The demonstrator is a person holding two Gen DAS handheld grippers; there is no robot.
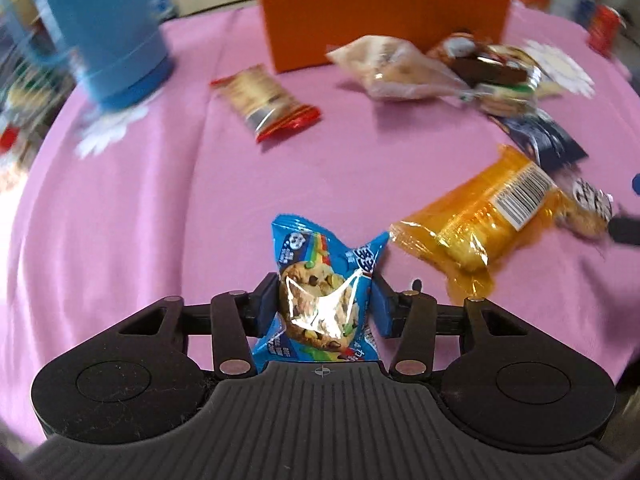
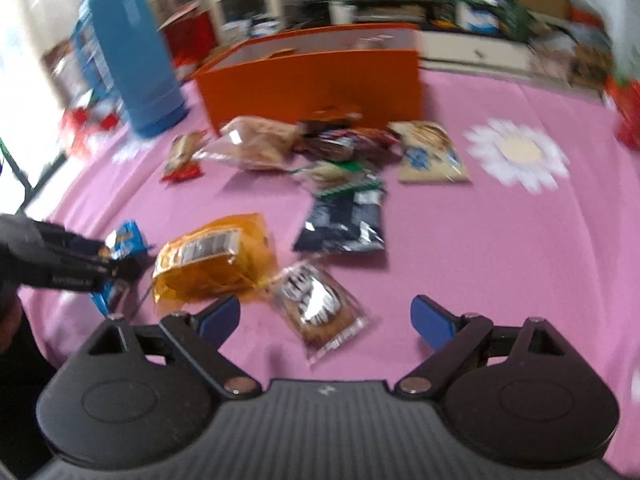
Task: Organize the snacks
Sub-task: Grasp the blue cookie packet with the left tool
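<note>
Jaws of the left gripper (image 1: 325, 306) pinch a blue cookie packet (image 1: 320, 280) beside the yellow packet (image 1: 484, 224); right gripper (image 2: 326, 314) gapes empty.

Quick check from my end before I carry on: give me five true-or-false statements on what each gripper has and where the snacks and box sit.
1. The left gripper is clamped on the blue cookie packet. True.
2. The right gripper holds the yellow packet. False: its jaws stand open and empty.
3. The orange box stands at the far side of the snacks. True.
4. The tablecloth is green. False: it is pink.
5. The dark blue packet is inside the orange box. False: it lies on the tablecloth.
</note>
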